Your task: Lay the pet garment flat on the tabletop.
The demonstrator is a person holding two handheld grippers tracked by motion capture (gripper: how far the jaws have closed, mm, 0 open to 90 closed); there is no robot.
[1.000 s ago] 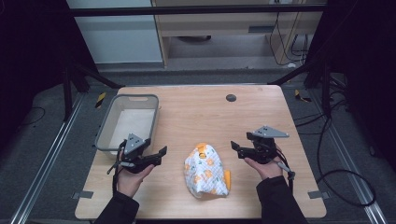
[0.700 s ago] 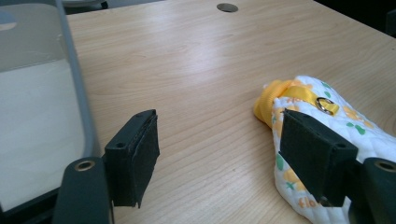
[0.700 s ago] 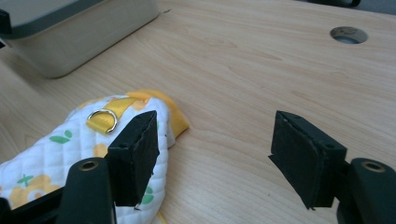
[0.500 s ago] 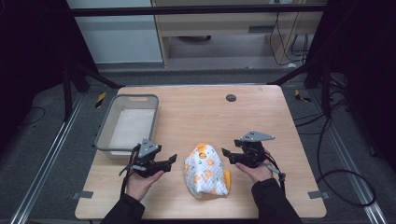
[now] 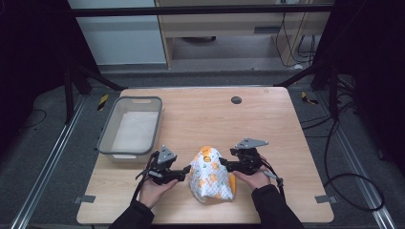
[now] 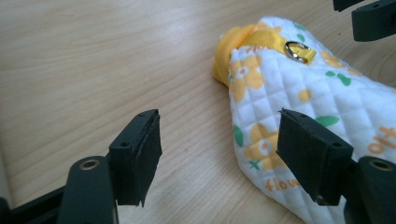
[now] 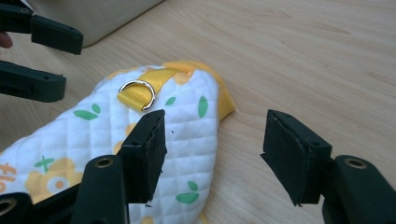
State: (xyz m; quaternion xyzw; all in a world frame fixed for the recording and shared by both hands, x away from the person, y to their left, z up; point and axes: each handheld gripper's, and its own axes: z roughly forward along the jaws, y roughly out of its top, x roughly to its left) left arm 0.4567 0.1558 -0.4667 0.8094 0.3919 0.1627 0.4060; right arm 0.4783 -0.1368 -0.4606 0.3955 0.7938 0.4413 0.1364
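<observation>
I see the wooden table [image 5: 267, 124] across the middle of the high view, bare over most of its upper right half. The grey bin [image 5: 130, 127] sits at the table's left edge, centre-left of frame, holding nothing I can make out; it lies above and left of the left gripper, apart from it. A small dark round disc [image 5: 236, 99] sits on the table top near its far edge, upper centre, well apart from everything else. Nothing stands between either gripper and the mitt.

The quilted oven mitt [image 5: 211, 174], white with orange flowers and green leaves, lies flat in the lower centre of the high view, between the two grippers. Its yellow cuff end with the metal D-ring [image 7: 136, 94] points toward the top of the frame.

Left gripper [image 5: 180, 172]: jaws spread apart, gripping nothing. In the left gripper view [image 6: 219, 156] the mitt's edge lies between the pads, and one pad sits over the fabric; I cannot tell whether it touches.

Right gripper [image 5: 223, 165]: jaws apart, just been closing in, not clamped. In the right gripper view [image 7: 212, 156] the mitt's edge lies between the pads, one pad over the quilting.

Against a second ago: both hands have come inward and lower, from well clear of the mitt to just beside its two flanks. Mitt, bin and disc unmoved.
</observation>
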